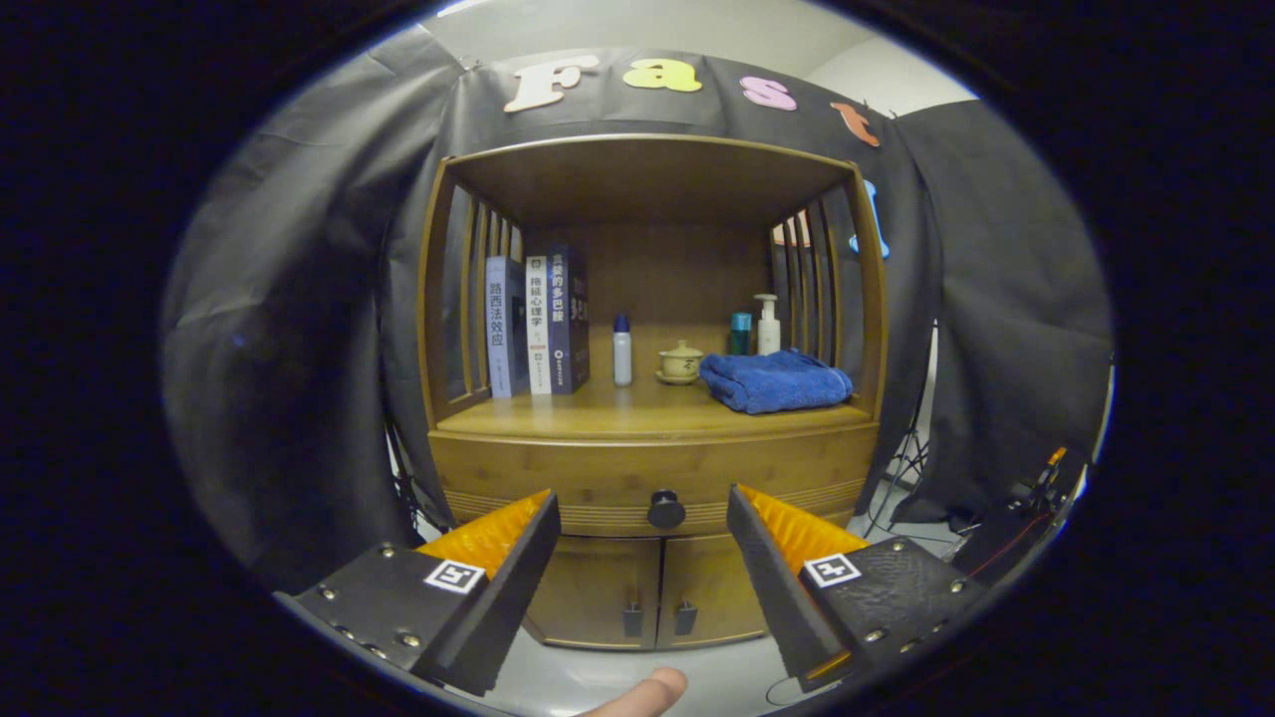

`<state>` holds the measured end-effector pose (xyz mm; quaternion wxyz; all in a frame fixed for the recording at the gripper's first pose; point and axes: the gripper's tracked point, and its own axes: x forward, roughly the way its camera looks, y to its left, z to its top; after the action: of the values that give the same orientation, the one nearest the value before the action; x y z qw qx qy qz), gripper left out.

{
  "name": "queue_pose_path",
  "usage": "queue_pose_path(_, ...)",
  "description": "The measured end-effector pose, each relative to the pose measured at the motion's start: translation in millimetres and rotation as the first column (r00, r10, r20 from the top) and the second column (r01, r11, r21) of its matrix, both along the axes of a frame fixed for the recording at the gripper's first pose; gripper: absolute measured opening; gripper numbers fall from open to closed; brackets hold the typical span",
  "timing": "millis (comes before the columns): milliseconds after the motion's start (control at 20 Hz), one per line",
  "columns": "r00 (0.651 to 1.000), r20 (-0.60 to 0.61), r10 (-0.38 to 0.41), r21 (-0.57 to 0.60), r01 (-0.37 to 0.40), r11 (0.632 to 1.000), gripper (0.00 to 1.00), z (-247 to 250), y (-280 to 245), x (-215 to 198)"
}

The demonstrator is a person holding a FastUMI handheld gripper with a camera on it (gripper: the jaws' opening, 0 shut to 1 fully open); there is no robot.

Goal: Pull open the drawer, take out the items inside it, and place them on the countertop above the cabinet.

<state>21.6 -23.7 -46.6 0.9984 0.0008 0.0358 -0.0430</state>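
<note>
A: Now, gripper [642, 508] state?
B: Fingers spread wide, gripping nothing. The drawer [652, 468] sits shut straight ahead, its round dark knob [665, 509] framed between the fingertips, not touched.
A: Countertop [618, 408]?
B: Beyond the fingers, above the drawer. Three upright books [536, 324], small white bottle [622, 350], lidded teacup [680, 362], folded blue towel [775, 380], pump bottle [767, 325]. A fingertip [642, 694] shows below, between the fingers.

The cabinet [652, 453] is honey-brown wood with a black drawer knob [665, 509]. On its countertop [618, 413] lie a blue towel [775, 380] and a white bottle [622, 351] capped blue.
</note>
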Motion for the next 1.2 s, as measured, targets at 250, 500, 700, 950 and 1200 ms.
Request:
queue_pose_path(250,1.000,-0.004,-0.017,0.012,0.017,1.000,1.00,-8.9,-14.3,5.5)
queue_pose_path(500,1.000,-0.021,0.002,-0.010,-0.003,1.000,1.00,-23.0,-17.4,33.6)
queue_pose_path(700,0.999,-0.016,0.035,-0.048,-0.036,0.998,1.00,-28.0,-22.2,77.4)
queue_pose_path(950,1.000,0.015,0.004,0.058,-0.005,0.998,1.00,-50.9,-34.0,118.1)
queue_pose_path(1200,1.000,0.005,0.010,0.094,-0.010,0.996,1.00,-80.1,-27.0,154.6)
